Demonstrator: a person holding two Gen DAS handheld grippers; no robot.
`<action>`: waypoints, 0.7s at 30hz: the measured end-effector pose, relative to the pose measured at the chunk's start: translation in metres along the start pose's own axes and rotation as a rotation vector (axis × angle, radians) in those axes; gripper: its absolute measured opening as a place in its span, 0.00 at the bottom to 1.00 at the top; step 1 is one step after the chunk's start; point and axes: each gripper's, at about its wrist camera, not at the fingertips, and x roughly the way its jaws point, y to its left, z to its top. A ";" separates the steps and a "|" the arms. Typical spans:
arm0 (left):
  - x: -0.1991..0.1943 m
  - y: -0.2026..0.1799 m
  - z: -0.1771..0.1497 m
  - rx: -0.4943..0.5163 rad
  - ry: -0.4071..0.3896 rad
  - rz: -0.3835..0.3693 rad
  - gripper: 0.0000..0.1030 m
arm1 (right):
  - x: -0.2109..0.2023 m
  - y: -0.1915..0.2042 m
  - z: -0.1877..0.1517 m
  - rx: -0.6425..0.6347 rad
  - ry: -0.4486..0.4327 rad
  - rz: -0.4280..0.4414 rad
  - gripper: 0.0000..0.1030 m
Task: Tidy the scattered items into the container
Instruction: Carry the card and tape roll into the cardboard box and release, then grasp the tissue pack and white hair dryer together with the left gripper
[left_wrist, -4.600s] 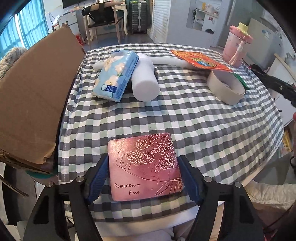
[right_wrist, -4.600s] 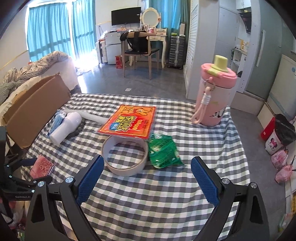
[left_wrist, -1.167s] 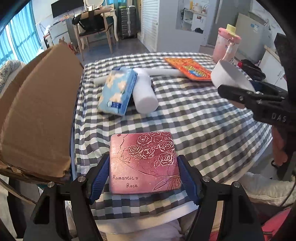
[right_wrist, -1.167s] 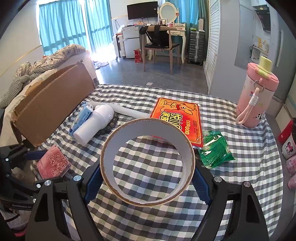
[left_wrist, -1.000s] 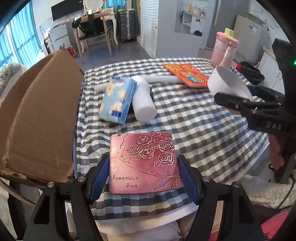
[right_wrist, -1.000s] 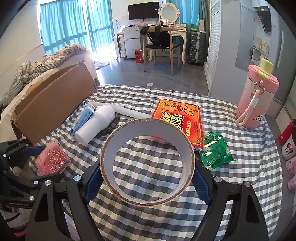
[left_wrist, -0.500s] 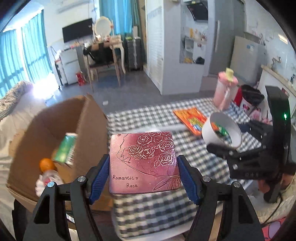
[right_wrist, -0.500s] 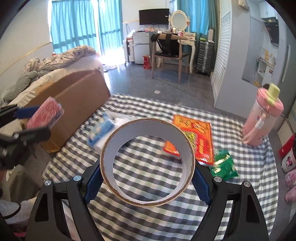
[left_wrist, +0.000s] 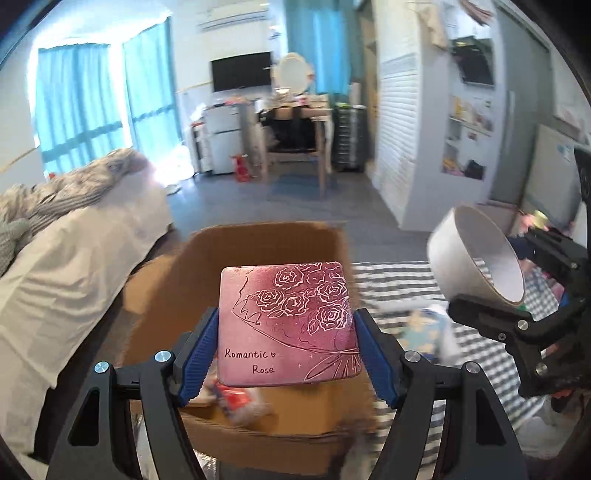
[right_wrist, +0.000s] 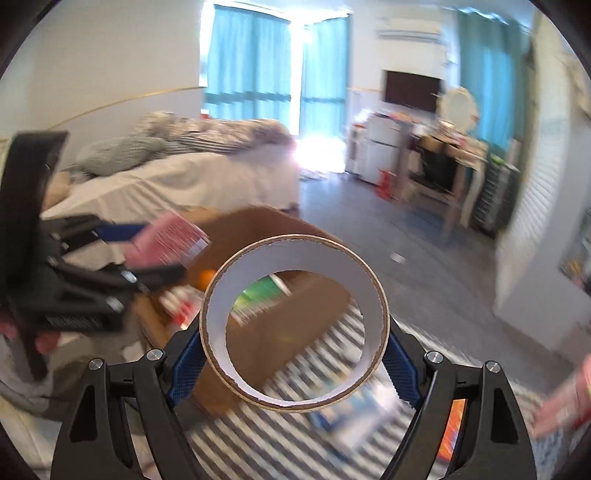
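pink tin (left_wrist: 288, 321) clamped in the left hand-held gripper (left_wrist: 286, 354) and tape ring (right_wrist: 293, 323) in the right hand-held gripper (right_wrist: 293, 369) have swung off the worktop (left_wrist: 399, 295), now over the box (left_wrist: 266, 243), ready to drop

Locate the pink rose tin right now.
Left wrist view, centre: the pink rose tin sits clamped in the left tool, raised over the open cardboard box.
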 end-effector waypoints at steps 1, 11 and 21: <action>0.003 0.007 -0.002 -0.013 0.007 0.016 0.71 | 0.010 0.008 0.008 -0.015 -0.001 0.020 0.81; 0.068 0.060 -0.034 -0.074 0.175 0.123 0.71 | 0.107 0.069 0.023 -0.120 0.101 0.115 0.81; 0.076 0.070 -0.037 -0.092 0.171 0.160 0.88 | 0.129 0.052 0.014 -0.088 0.123 0.081 0.86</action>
